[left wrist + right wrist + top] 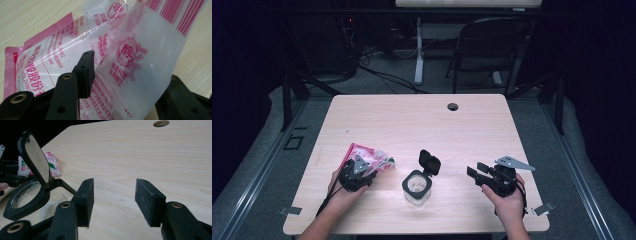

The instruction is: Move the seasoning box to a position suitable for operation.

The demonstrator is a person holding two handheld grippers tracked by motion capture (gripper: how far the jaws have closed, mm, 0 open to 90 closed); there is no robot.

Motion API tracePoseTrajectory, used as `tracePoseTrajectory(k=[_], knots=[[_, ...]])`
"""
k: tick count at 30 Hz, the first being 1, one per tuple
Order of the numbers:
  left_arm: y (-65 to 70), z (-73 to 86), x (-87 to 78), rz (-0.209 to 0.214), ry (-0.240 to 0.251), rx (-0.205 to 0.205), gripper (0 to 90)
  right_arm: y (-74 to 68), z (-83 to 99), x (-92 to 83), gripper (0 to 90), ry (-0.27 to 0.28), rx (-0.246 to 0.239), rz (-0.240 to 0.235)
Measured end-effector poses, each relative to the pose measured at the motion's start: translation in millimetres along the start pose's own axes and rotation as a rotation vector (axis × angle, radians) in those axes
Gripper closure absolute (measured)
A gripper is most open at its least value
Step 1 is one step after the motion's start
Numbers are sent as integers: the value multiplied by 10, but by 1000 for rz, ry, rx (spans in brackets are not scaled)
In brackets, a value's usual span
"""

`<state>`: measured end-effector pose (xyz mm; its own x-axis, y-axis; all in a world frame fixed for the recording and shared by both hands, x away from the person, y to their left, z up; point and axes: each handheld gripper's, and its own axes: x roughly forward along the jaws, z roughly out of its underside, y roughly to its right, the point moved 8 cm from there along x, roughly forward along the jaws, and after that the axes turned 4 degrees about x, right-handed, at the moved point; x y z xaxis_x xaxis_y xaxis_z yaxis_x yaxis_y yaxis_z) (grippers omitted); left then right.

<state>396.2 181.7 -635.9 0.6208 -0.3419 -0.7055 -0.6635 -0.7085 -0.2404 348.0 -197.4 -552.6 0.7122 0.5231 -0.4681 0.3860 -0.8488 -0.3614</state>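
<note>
We find the left tool spread around the pink packet, not yet pinching. Right tool spread, empty, jar open beside it. Next: a firm grip on the packet.

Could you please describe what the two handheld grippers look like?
Both the left gripper and right gripper are black, each with two blocky jaws, brass-coloured pivot rivets and a grey three-cornered plate on top. A black cable trails from the left one.
</note>
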Motion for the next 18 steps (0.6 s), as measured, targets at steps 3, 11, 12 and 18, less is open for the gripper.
tracePoseTrajectory(k=[3, 11, 12, 18], knots=[[2, -9, 4, -7, -9, -1, 544, 8, 16, 2, 496, -4, 0, 3], [-21, -17, 14, -4, -15, -13, 607, 18, 32, -3, 496, -7, 0, 9], [-30, -19, 16, -11, -11, -18, 621, 19, 34, -3, 497, -7, 2, 8], [-54, -39, -36, 6, -24, -39, 715, 24, 52, 3, 496, -15, 0, 10]])
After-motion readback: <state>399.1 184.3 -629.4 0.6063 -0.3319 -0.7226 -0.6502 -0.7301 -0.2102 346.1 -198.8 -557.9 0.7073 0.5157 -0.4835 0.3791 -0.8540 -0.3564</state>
